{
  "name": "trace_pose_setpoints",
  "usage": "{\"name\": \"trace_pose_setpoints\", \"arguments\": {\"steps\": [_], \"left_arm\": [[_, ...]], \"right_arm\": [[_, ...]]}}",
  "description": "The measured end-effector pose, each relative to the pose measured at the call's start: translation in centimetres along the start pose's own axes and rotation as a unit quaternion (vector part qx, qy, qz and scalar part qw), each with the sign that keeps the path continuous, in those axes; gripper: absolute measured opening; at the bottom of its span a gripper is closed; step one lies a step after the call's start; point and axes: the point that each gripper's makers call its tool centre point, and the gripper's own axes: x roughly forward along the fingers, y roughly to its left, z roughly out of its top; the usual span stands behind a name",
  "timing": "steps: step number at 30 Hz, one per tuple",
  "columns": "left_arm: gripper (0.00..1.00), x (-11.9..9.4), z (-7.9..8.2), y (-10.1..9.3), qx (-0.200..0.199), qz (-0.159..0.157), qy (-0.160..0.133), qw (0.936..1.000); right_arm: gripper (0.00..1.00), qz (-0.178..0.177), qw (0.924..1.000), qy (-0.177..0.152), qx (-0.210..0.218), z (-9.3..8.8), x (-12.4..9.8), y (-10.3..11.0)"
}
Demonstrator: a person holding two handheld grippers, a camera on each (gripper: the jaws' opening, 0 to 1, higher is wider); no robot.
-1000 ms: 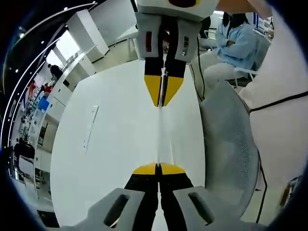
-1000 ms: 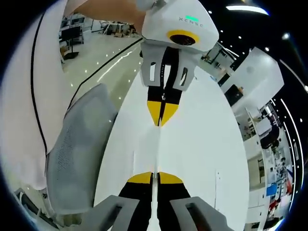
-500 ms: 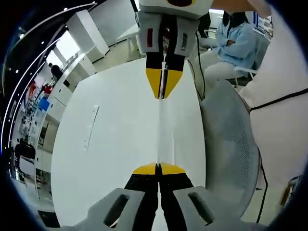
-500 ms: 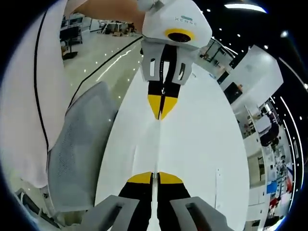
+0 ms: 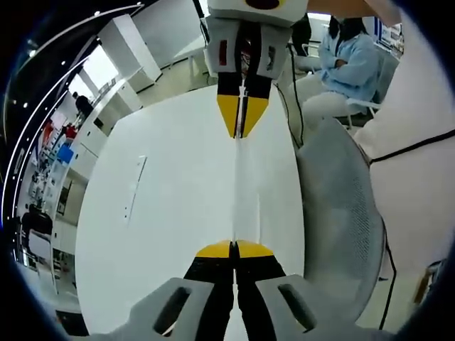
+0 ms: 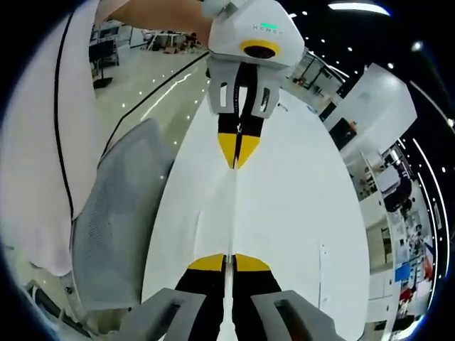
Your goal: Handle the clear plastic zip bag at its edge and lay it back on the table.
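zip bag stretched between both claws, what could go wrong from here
The clear zip bag is pulled taut, edge-on, between the left claw and the right claw, both shut on its ends. More pull could slip it from a claw or strain the plastic. It hangs above the white table near the side by the mesh chair, so releasing one end first might let it swing off.

The clear plastic zip bag [image 5: 235,188] is stretched edge-on between the 2 grippers, seen as a thin pale line above the white table. One end is pinched in the left gripper [image 5: 234,249], the other end in the right gripper [image 6: 229,261].
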Motion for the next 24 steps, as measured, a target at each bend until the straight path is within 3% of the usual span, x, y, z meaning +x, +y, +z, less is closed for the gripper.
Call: {"name": "trace_pose_setpoints", "arguments": {"steps": [24], "left_arm": [[0.0, 0.1, -0.1, 0.2, 0.0, 0.004, 0.001, 1.0]], "right_arm": [[0.0, -0.002, 0.9999, 0.005, 0.01, -1.1, -0.6, 0.1]]}}
